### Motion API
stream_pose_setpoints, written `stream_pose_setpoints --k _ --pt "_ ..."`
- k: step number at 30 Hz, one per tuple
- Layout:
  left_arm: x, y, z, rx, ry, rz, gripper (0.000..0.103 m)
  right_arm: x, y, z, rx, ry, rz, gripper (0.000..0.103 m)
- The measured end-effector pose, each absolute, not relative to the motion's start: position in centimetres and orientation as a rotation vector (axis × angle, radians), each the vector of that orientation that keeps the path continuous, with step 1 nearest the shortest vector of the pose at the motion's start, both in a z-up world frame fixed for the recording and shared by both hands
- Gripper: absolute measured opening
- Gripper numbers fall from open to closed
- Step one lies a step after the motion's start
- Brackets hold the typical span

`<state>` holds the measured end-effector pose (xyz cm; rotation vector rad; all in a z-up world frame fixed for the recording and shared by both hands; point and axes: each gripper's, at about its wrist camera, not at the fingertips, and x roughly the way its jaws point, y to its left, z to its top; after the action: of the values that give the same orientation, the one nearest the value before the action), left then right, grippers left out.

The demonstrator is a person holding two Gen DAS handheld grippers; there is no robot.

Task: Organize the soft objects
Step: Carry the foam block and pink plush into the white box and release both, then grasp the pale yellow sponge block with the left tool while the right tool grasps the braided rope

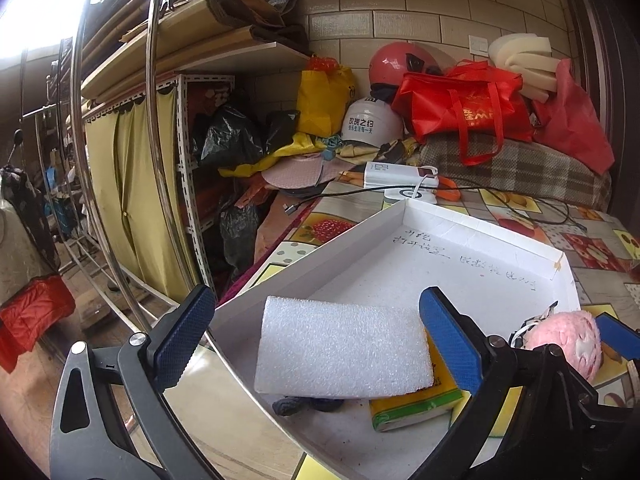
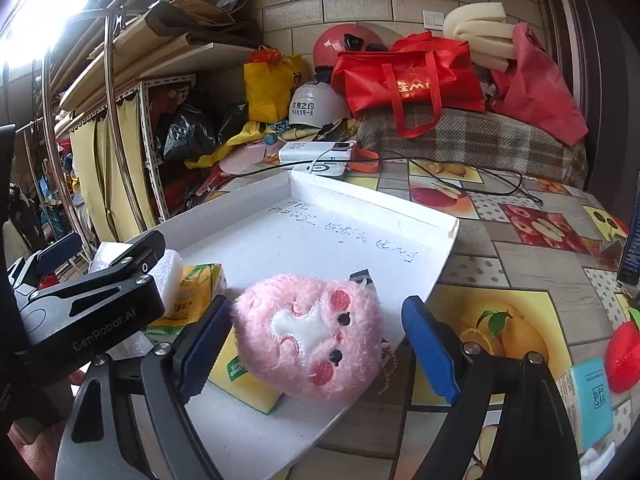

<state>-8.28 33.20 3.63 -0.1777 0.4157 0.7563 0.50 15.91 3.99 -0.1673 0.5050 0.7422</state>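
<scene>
right gripper [image 2: 320,344] fingers spread around the pink plush [image 2: 308,336], looks light and squishy, so pinch mid-body. left gripper [image 1: 316,340] fingers also spread, foam block [image 1: 344,348] between them.

The white tray [image 1: 460,236] is made of matt card with pen marks on it. The foam block [image 1: 344,352] looks white, bumpy and soft. The pink toy [image 2: 308,332] is covered in fluffy fur with stitched patches. The yellow pack [image 1: 416,408] is wrapped in shiny plastic. The tongs' pads [image 2: 430,346] are made of blue, dotted rubber on matt black arms. The table [image 2: 520,248] is covered by a smooth, shiny printed cloth. The red bag [image 2: 408,72] looks glossy.
</scene>
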Motion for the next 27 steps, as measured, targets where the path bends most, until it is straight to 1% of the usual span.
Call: stream_pose_setpoints --k 14,21,27 --pt "-11.2 35.6 3.6 -0.354 0.325 0.799 0.103 -3.8 15.4 4.2 -0.188 0.443 0.796 0.086" --pt "-11.3 34.2 4.0 -0.285 0.310 0.796 0.103 -7.8 14.2 4.3 -0.206 0.388 0.882 0.086" --pt "-11.5 32.2 4.0 -0.238 0.319 0.754 0.103 -10.4 12.2 4.2 -0.207 0.404 0.978 0.086"
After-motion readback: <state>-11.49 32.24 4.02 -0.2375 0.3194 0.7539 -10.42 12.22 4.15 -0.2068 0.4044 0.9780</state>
